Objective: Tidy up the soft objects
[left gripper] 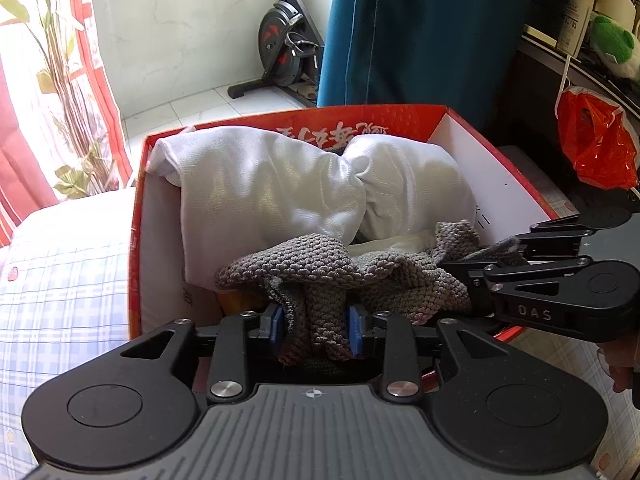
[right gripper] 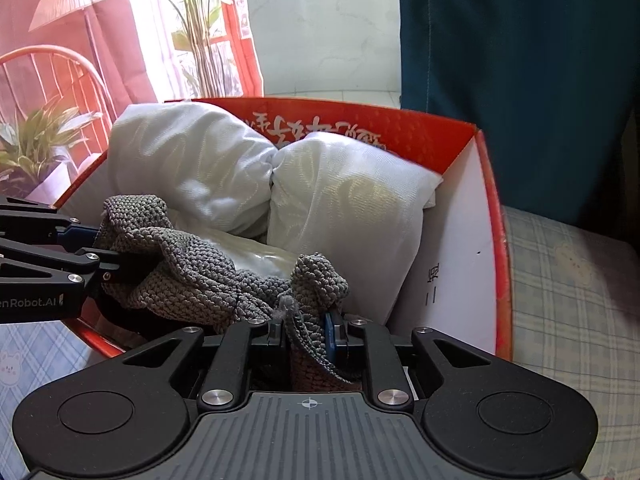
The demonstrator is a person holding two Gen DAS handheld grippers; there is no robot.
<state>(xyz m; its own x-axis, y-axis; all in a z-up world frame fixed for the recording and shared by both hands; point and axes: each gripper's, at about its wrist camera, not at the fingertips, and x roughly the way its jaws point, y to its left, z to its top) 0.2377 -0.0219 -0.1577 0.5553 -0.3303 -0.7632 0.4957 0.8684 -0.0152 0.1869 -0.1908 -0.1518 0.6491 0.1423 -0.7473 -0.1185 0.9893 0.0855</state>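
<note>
A grey knitted cloth (left gripper: 320,268) hangs bunched between both grippers over the near end of a red cardboard box (left gripper: 136,216). My left gripper (left gripper: 316,330) is shut on one end of it. My right gripper (right gripper: 306,334) is shut on the other end of the cloth (right gripper: 192,264). Each gripper shows in the other's view: the right one at the right (left gripper: 468,264), the left one at the left (right gripper: 96,252). A white pillow (left gripper: 280,184), pinched in the middle, fills the box behind the cloth; it also shows in the right wrist view (right gripper: 320,192).
The box (right gripper: 500,240) sits on a bed with a pale checked sheet (left gripper: 64,264). A blue curtain (left gripper: 420,32) hangs behind. An exercise bike (left gripper: 284,40) stands on the tiled floor. An orange plastic bag (left gripper: 596,140) hangs at the right, below shelves.
</note>
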